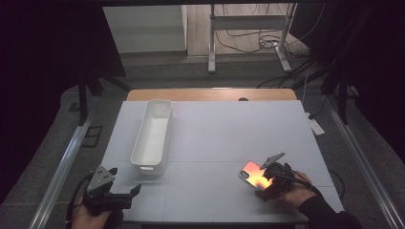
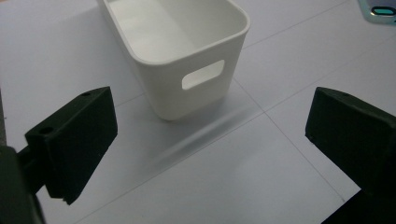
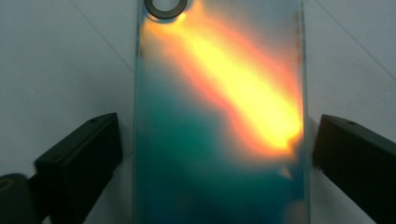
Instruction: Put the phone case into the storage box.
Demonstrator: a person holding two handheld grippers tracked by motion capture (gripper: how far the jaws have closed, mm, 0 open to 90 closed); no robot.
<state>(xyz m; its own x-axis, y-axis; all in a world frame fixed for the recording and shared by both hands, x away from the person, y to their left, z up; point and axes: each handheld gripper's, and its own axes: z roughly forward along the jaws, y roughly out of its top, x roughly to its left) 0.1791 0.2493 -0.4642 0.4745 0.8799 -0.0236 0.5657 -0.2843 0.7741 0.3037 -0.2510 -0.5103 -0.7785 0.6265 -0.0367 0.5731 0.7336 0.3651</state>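
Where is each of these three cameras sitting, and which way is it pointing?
High view: above the person's side, facing forward and down on the table; both hands show.
Left gripper view: rides the left gripper, facing the white bin.
Right gripper view: rides the right gripper, facing the phone case.
Shared: the left gripper view also catches the case's corner.

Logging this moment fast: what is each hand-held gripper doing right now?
Left hand-held gripper: open, holding nothing, aimed at the white bin.
Right hand-held gripper: open, jaws either side of the phone case, not yet closed on it.
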